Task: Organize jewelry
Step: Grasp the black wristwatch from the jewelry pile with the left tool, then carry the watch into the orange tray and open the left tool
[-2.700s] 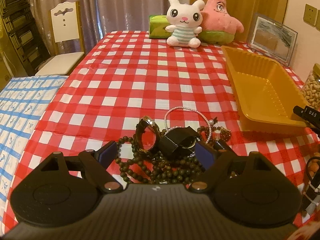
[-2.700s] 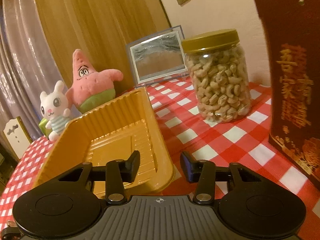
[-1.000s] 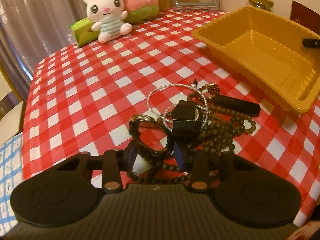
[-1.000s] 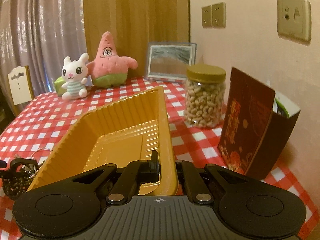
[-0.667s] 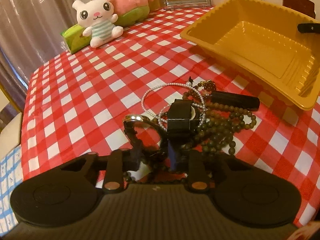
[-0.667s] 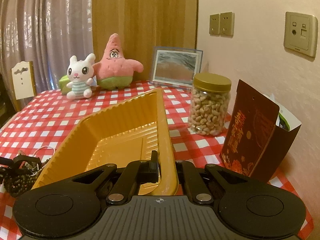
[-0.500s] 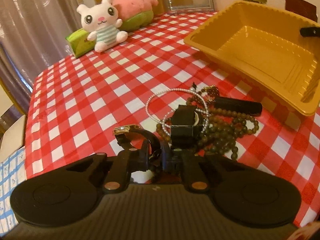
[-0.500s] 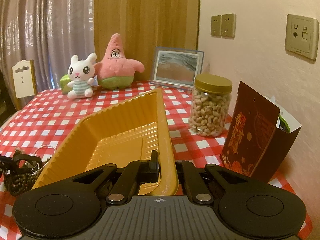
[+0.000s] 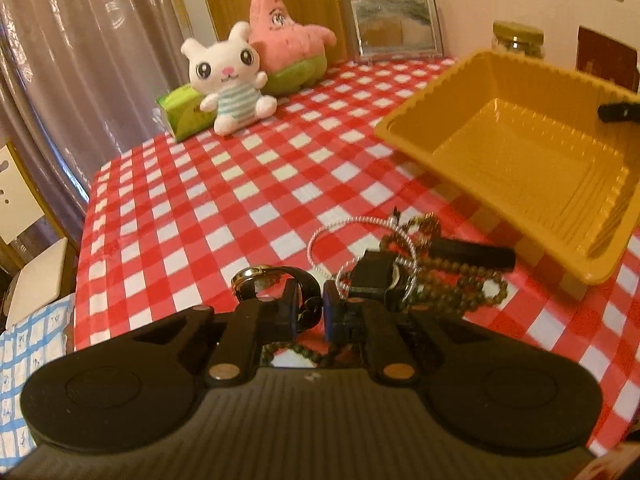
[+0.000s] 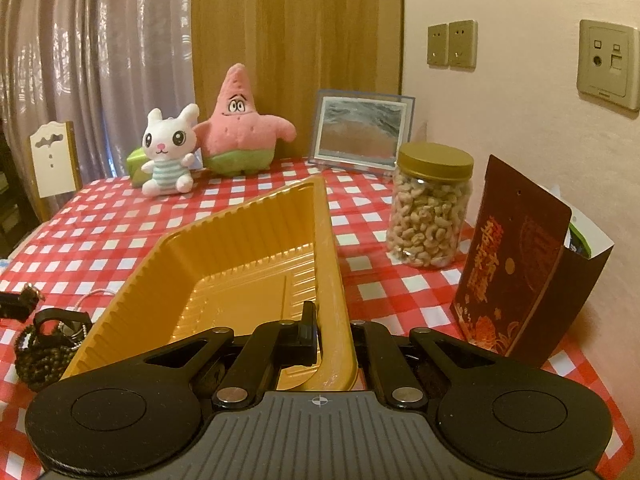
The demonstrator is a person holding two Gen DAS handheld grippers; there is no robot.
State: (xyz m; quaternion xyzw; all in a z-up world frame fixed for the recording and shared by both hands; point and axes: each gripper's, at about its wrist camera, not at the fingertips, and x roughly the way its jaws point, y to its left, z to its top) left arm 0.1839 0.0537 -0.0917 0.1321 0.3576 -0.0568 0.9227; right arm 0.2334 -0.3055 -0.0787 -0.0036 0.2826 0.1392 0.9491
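A heap of jewelry (image 9: 420,276) lies on the red checked tablecloth: dark bead strands, a pearl bracelet (image 9: 352,236) and a black watch. My left gripper (image 9: 310,308) is shut on the strap of a gold-faced black watch (image 9: 272,280) and holds it just above the cloth. My right gripper (image 10: 330,336) is shut on the near rim of the yellow plastic tray (image 10: 240,256), tilting it up. The tray also shows in the left wrist view (image 9: 520,152), right of the heap. The heap shows at the left edge of the right wrist view (image 10: 44,348).
A white bunny plush (image 9: 228,80) and a pink star plush (image 9: 288,48) sit at the table's far side with a picture frame (image 10: 362,136). A jar of cashews (image 10: 432,210) and a dark red box (image 10: 516,272) stand right of the tray. A chair (image 9: 28,264) stands left.
My left gripper closed on the gold-faced watch and lifted it slightly off the heap. My right gripper closed on the tray's rim and raised that side.
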